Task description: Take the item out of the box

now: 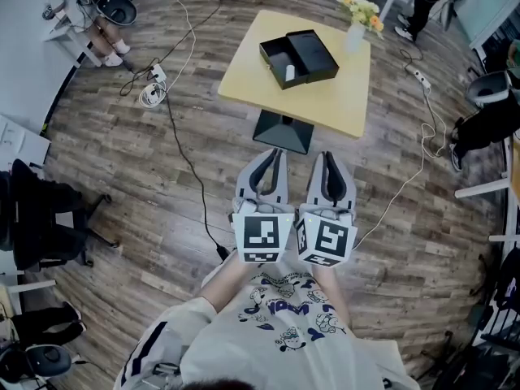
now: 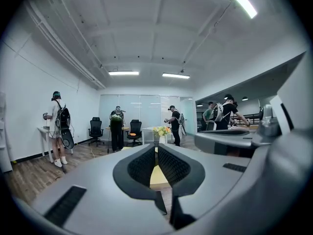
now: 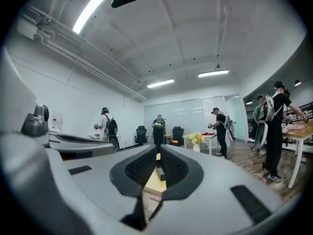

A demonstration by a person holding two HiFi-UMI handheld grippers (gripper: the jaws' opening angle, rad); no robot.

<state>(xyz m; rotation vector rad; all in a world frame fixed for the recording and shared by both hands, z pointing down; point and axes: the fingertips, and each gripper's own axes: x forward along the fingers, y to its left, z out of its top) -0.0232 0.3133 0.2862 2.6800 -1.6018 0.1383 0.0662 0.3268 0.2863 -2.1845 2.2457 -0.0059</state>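
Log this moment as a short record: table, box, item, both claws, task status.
table: yellow table, ahead of the person
box: black box, open, on the table
item: small white item, inside the box
vase: vase of flowers, on the table beside the box
left claw: shut, empty, level, well short of the table
right claw: shut, empty, level, next to the left one
status: item not yet taken out

Ahead of the fingertips [image 1: 276,158], bare floor runs clear to the table [image 1: 329,100]; above the open box [image 1: 313,53] is free, a flower vase [image 1: 354,36] close on its right.
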